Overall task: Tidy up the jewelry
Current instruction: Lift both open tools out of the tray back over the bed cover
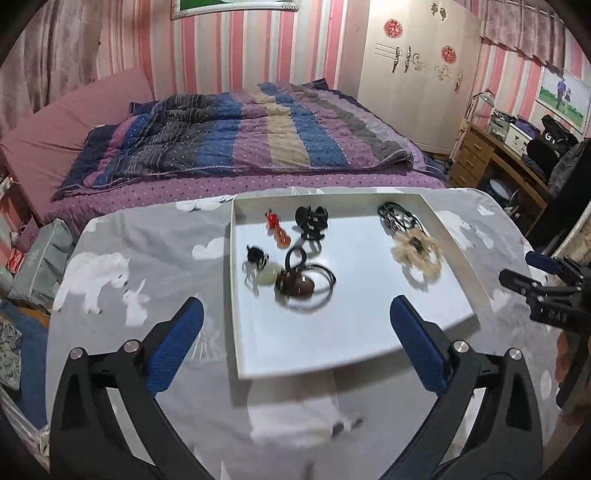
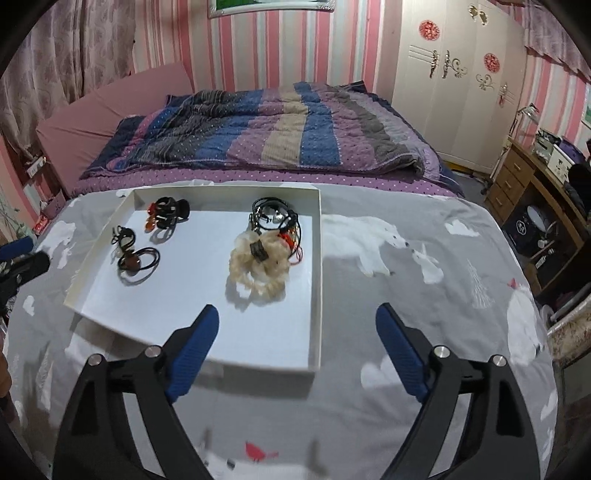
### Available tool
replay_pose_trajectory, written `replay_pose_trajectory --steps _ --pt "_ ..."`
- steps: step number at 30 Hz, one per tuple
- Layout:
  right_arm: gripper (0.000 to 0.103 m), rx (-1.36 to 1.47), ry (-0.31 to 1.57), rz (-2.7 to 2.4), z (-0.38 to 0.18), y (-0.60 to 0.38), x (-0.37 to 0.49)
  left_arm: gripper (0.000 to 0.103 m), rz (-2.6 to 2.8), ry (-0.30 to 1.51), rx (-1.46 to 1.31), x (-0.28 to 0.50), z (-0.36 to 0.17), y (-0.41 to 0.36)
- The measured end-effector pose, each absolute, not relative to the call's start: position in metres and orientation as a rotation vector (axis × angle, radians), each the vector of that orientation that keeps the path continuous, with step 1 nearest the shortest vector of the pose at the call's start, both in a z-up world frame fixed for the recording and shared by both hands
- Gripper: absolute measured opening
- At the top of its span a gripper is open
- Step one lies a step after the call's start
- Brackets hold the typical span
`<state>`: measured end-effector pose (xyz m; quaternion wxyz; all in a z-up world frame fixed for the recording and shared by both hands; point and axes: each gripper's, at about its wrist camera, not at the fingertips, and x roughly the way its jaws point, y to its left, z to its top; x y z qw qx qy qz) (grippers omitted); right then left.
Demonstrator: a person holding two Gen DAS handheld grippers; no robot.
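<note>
Both grippers spread above tray

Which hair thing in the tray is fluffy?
The cream scrunchie on the tray's right side; the others are smooth black ties, clips and beads.

We record the setting as a home bedroom. Landmark: the bed, made up with a striped quilt in blue, purple and tan over a dotted purple sheet. Behind the bed, we note pink-and-white striped wallpaper and a framed picture. Left of the bed, patterned curtains. Right of the bed, a cream wardrobe with red paper decorations, then a cluttered wooden desk with drawers. In front of the bed, a table under a grey polar-bear cloth carries a white tray of hair accessories.
</note>
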<state>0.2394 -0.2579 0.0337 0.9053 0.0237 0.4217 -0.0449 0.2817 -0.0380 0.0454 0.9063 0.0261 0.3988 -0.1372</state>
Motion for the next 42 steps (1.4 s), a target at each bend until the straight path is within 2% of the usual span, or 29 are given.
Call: replay_pose_trajectory --steps 16,19,34,42 --pt "0.092 0.086 0.783 -0.111 0.063 -0.248 0.138 0.1 -0.162 0.75 0.06 0.158 0.074 -0.007" --pt "0.098 0.094 0.768 -0.115 0.066 -0.246 0.116 0.1 -0.146 0.739 0.052 0.136 0.076 -0.003" --pt "0.098 0.058 0.724 -0.129 0.061 -0.225 0.036 0.1 -0.115 0.755 0.017 0.072 0.06 0.001" --pt "0.098 0.046 0.735 -0.17 0.049 -0.225 0.015 0.1 -0.082 0.705 0.05 0.048 0.061 0.002"
